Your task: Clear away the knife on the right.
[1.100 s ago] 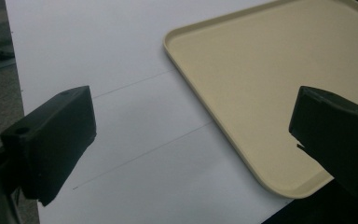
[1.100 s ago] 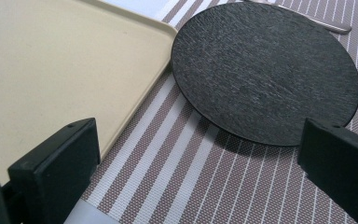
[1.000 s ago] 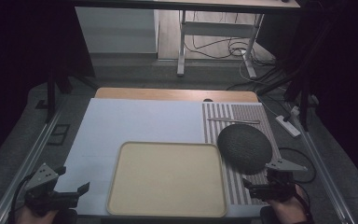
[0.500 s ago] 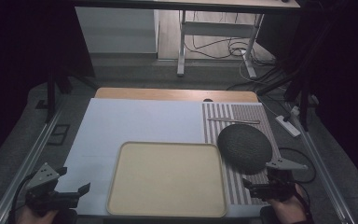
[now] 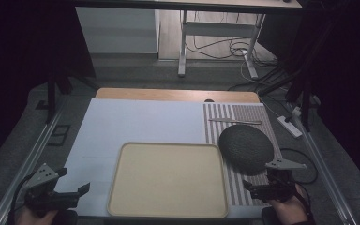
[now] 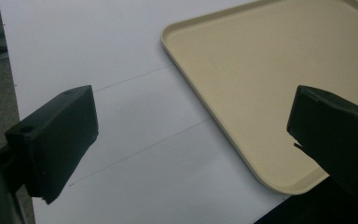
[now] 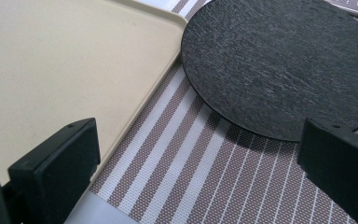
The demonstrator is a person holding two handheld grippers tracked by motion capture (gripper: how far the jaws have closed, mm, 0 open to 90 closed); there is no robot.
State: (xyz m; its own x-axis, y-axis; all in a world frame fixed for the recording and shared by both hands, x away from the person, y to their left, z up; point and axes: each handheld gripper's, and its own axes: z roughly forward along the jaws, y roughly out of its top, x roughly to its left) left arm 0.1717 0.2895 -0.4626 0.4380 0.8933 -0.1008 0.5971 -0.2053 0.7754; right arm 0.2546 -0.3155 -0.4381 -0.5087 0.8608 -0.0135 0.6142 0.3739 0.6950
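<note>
High view, grippers: two; the left gripper (image 5: 82,191) sits at the near left table edge, the right gripper (image 5: 249,188) at the near right, both with jaws spread and holding nothing.
High view, trays: one beige tray (image 5: 168,180), bare, on the white sheet (image 5: 136,122) near the front.
High view, plates: one dark round plate (image 5: 245,148) on the striped mat (image 5: 243,123), just right of the tray and just beyond the right gripper.
High view, cutlery: one slim utensil (image 5: 235,121) lying farther back on the mat.
Left gripper view: two black jaws wide apart; tray corner (image 6: 279,84) between them, on the sheet (image 6: 98,56).
Right gripper view: two jaws parted; plate (image 7: 284,60) ahead, beside the tray edge (image 7: 140,88), on the mat (image 7: 205,172).
</note>
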